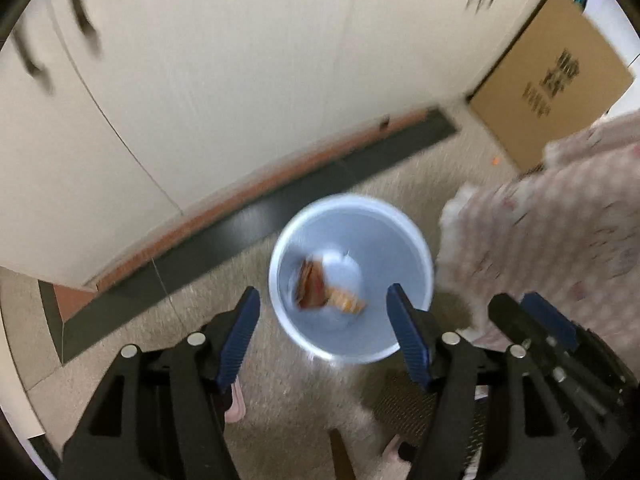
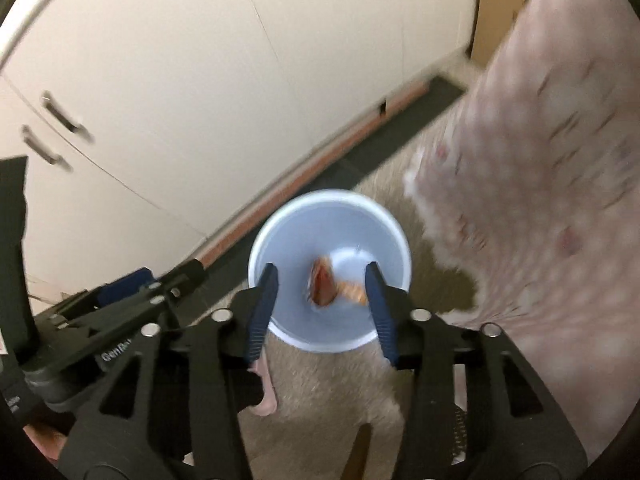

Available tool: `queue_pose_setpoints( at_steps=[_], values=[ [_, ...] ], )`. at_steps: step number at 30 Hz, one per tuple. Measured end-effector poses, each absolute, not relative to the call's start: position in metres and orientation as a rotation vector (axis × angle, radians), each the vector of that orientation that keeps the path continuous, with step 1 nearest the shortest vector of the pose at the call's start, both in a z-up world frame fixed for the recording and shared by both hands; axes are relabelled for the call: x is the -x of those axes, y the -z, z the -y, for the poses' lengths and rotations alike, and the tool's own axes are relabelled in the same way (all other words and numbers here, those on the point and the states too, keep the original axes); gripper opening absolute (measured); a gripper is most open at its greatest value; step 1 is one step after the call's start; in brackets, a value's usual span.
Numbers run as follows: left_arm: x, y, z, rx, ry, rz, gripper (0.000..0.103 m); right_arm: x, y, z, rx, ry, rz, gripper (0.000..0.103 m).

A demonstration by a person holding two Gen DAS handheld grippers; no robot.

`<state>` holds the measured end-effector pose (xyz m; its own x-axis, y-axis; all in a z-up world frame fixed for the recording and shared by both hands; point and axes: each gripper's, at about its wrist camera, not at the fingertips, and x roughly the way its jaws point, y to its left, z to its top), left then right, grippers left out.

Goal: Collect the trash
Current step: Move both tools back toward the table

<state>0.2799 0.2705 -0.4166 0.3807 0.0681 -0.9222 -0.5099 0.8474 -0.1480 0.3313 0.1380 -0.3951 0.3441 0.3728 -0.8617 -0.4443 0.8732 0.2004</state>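
Both grippers' jaws apart and empty, pale blue bin [image 1: 400, 236] below, orange wrappers [image 1: 320, 292] inside

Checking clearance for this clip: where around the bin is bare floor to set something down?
Bare carpet lies between the blue bin and the dark baseboard strip, and in front of the bin. Right of it the pink patterned fabric crowds in.

A pale blue bin [image 1: 352, 216] holds orange-and-red wrappers [image 1: 320, 286]. Each black tool [image 1: 322, 336] has blue pads [image 1: 408, 332]. The cupboards [image 1: 224, 80] are cream with dark handles, the floor [image 1: 280, 392] speckled beige, and the cloth [image 1: 560, 232] pale pink, dotted.
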Motion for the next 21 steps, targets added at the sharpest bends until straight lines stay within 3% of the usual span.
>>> queue_pose_setpoints(
  at_steps=[11, 16, 21],
  values=[
    [-0.213, 0.229, -0.217, 0.346, -0.389, -0.663, 0.064, -0.266, 0.214, -0.069, -0.023, -0.5, -0.716, 0.052],
    [-0.208, 0.169, -0.165, 0.297, -0.272, -0.56, 0.065, -0.249, 0.176, -0.008, -0.086, -0.441, -0.629, 0.055],
    [-0.225, 0.144, -0.103, 0.23, -0.14, -0.554, 0.065, -0.237, 0.15, 0.06, -0.094, -0.311, -0.554, 0.058]
  ],
)
